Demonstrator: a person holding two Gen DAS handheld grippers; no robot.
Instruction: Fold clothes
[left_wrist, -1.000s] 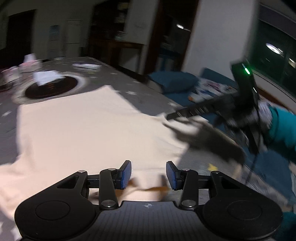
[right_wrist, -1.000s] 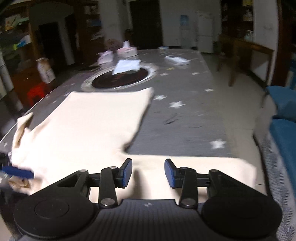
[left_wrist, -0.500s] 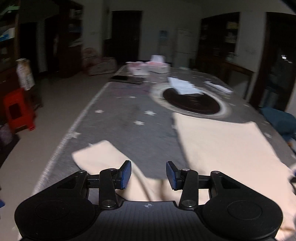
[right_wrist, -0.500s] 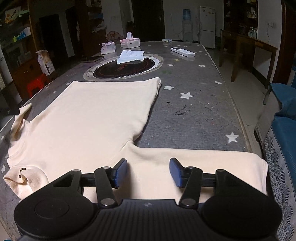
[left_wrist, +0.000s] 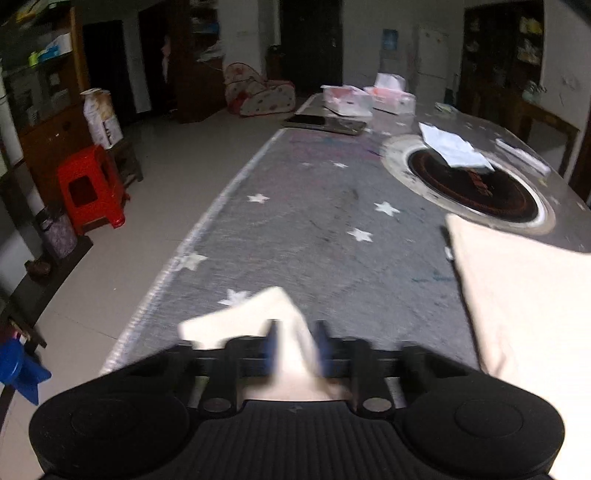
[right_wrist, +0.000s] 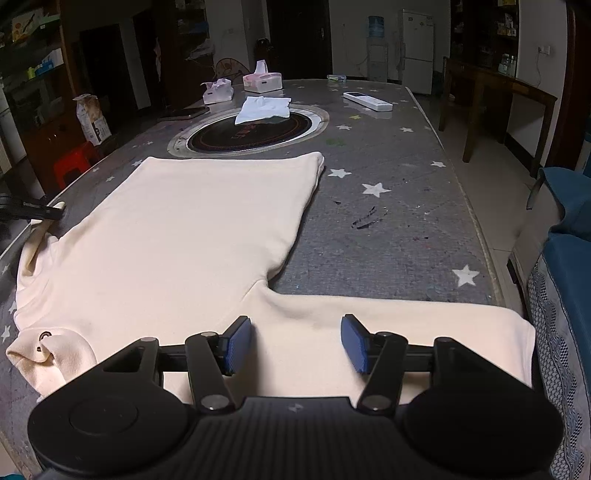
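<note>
A cream long-sleeved top (right_wrist: 192, 236) lies flat on the grey star-patterned table (right_wrist: 388, 236). Its right sleeve (right_wrist: 406, 325) stretches toward the table's right edge. My right gripper (right_wrist: 295, 343) is open and hovers just above that sleeve near the armpit. In the left wrist view the left sleeve's cuff (left_wrist: 258, 314) sits between the narrowed, blurred fingers of my left gripper (left_wrist: 295, 349), which look closed on it. The top's body (left_wrist: 524, 302) lies to the right. The left gripper also shows at the far left of the right wrist view (right_wrist: 29, 212).
A round black hob (right_wrist: 251, 134) with a white cloth (right_wrist: 264, 109) on it sits mid-table. Tissue boxes (right_wrist: 262, 81), a phone (right_wrist: 183, 113) and a white remote (right_wrist: 367, 101) lie beyond. A red stool (left_wrist: 92, 188) stands left of the table, a blue sofa (right_wrist: 569, 251) to the right.
My left gripper swung from the top's body to the left cuff and its fingers narrowed onto it. My right gripper opened wider and held over the right sleeve.
</note>
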